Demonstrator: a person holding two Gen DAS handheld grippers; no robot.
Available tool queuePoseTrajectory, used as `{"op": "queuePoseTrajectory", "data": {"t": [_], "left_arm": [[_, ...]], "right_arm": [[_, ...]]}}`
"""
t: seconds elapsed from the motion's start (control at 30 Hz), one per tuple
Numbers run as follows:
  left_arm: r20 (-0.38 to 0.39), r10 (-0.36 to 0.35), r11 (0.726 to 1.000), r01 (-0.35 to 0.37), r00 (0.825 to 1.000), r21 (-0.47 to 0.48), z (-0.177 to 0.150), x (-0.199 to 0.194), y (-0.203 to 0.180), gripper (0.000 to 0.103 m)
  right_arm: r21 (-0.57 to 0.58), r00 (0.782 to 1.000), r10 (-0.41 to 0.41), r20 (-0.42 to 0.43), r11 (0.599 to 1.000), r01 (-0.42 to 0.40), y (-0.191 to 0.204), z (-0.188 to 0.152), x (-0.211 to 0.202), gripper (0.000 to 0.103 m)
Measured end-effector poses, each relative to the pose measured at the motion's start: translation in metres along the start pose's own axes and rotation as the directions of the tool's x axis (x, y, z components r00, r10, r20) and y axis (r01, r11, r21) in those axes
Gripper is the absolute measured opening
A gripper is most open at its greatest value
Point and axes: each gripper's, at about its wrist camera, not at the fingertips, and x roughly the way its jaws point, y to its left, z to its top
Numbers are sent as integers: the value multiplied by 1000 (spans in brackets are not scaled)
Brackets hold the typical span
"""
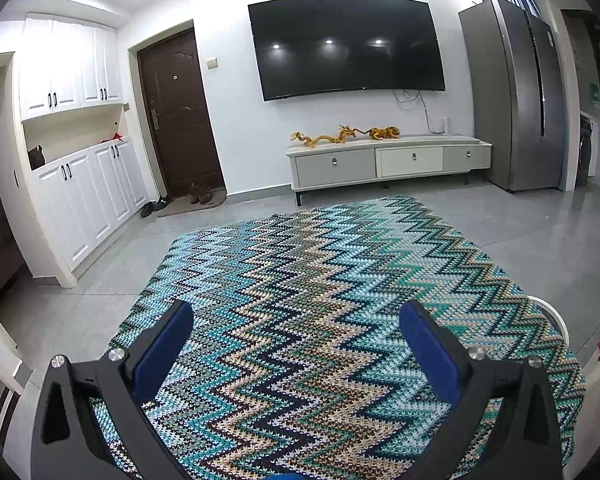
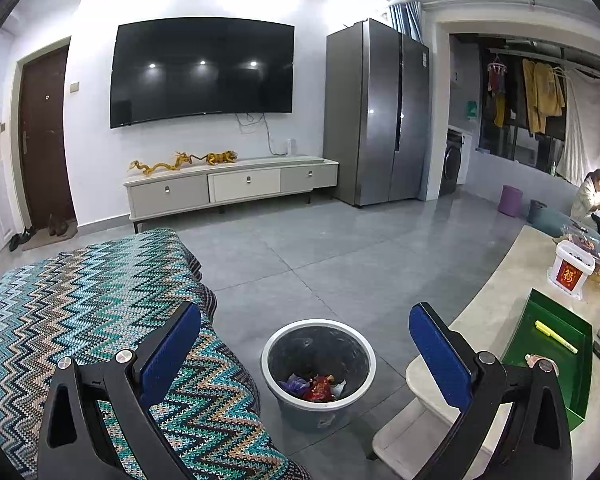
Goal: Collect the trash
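Only your right wrist view shows the trash bin (image 2: 318, 364) on the floor between zigzag blanket (image 2: 100, 300) and table (image 2: 500, 300), wrappers inside, beneath the spread, empty right gripper (image 2: 305, 340); your left gripper (image 1: 296, 334), likewise spread, sees only blanket.

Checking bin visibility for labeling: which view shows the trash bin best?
Right wrist view. The trash bin sits on the floor between the open right gripper fingers, its whole rim and the trash inside visible. The left wrist view shows only a white arc at the blanket's right edge, possibly its rim; I cannot tell.
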Motion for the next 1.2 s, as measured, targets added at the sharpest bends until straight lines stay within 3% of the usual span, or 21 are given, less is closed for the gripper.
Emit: {"op": "queuePoseTrajectory", "data": {"t": [1.2], "left_arm": [[4, -24, 999, 23, 1000, 39, -1, -3, -9, 103]], "right_arm": [[-11, 1000, 2, -8, 1000, -2, -1, -1, 3, 102]]}}
